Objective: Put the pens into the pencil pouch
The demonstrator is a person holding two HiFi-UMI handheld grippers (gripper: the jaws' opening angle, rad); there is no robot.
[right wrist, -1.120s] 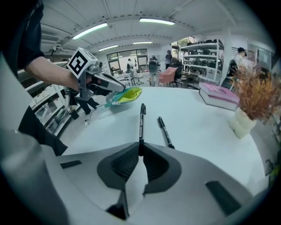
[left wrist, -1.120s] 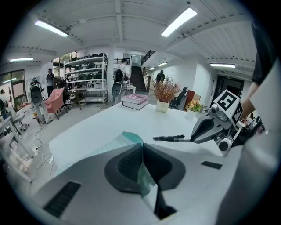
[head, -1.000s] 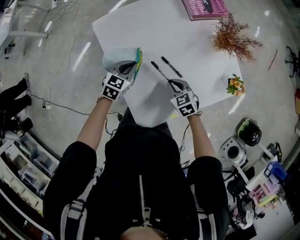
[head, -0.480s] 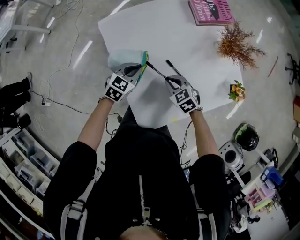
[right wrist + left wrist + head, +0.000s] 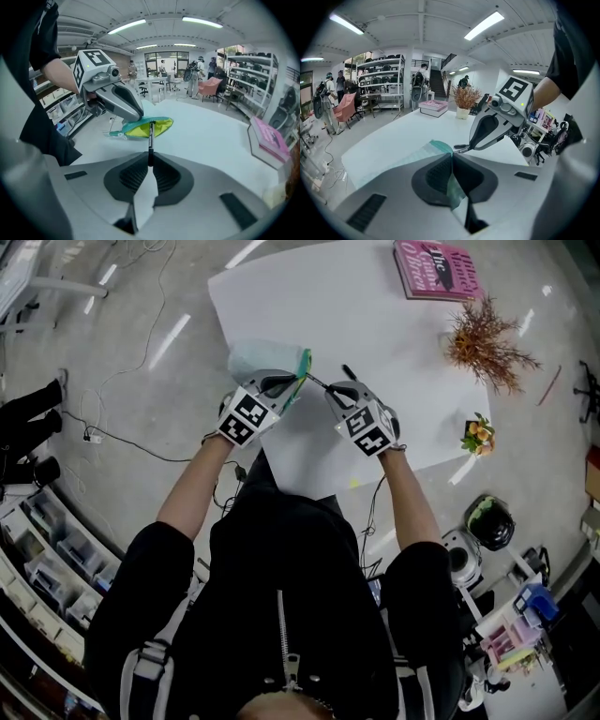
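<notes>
Teal pouch [image 5: 161, 125], perhaps fabric, slim black pen [image 5: 150, 140]

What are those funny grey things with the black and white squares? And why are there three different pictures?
A person stands at a white table. Each hand holds a tool called a hand-held gripper: two grey fingers that squeeze like tongs. The cubes with squares are part of the tools.

One picture comes from a camera on the person's head, looking down. The other two come from little cameras riding on each tool, looking along its fingers.

The left hand-held gripper pinches the edge of a teal pencil pouch, which is yellow inside and open. The right hand-held gripper squeezes a black pen, whose far end is at the pouch's mouth.

Farther along the table are a pink book, a dried plant and a small pot of flowers.
</notes>
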